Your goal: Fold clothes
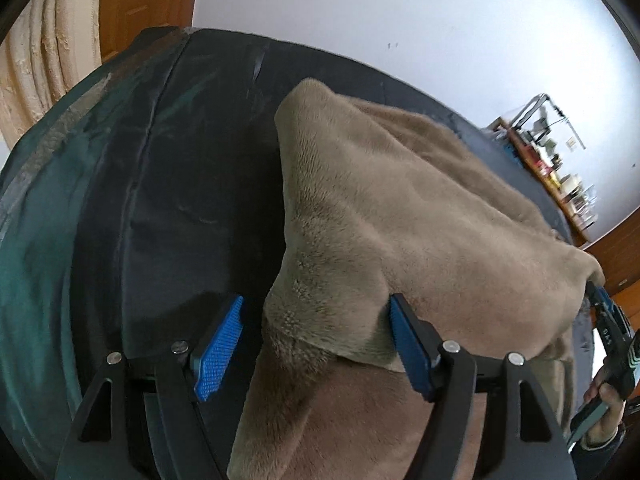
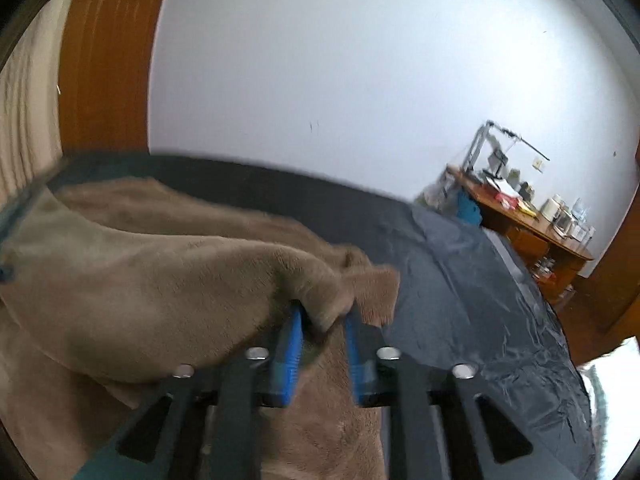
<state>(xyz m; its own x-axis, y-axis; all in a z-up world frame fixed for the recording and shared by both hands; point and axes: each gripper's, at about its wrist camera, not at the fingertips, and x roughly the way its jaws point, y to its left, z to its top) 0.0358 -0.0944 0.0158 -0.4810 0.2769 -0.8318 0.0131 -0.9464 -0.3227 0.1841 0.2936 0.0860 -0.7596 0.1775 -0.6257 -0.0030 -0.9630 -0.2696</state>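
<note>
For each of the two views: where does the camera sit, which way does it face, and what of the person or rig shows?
Left wrist: on the left gripper, looking down along its wide-apart fingers at the tan garment on the dark cover; the right gripper and a hand show at the right edge.
Right wrist: on the right gripper, looking across the garment toward a wall and desk; a fold lies between its blue fingers.
Shared: garment, cover, wall, desk.

Soft daylight, heavy fisheye warping, motion blur in right view.
</note>
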